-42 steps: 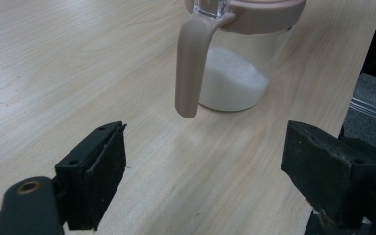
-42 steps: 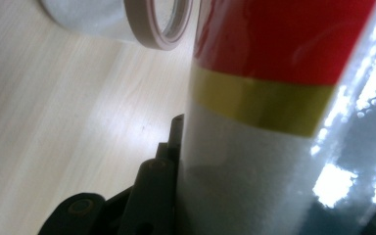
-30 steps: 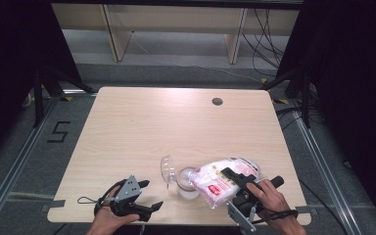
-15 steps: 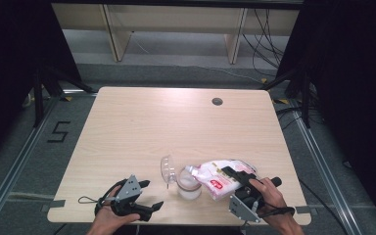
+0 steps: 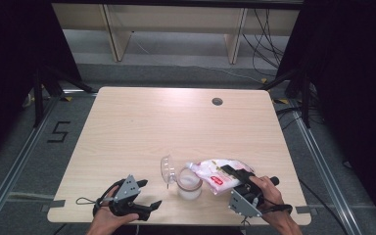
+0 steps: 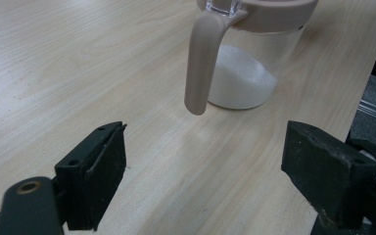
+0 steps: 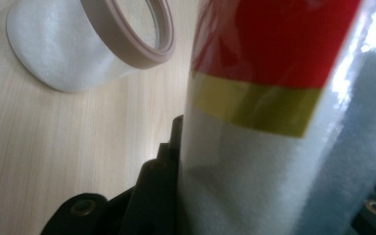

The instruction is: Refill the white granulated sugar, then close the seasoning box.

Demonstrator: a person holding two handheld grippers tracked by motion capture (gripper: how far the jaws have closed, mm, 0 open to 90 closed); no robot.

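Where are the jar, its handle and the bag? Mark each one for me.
jar [image 5: 189, 186], high view, on its clear wall below the rim.
handle [image 6: 200, 68], left gripper view, on the middle of the beige grip.
bag [image 5: 214, 172], high view, on the white plastic near its red label.

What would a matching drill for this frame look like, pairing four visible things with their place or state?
Things:
1. jar
2. bag
3. left gripper
4. jar lid

States:
A. open, holding nothing, jaws aimed at the jar's handle
B. flipped up, clear, at the jar's left side in the high view
C. stands on the table, white granules in its bottom
D. clamped in the right gripper, tipped with its end over the jar's mouth

Pairs: 1-C, 2-D, 3-A, 4-B
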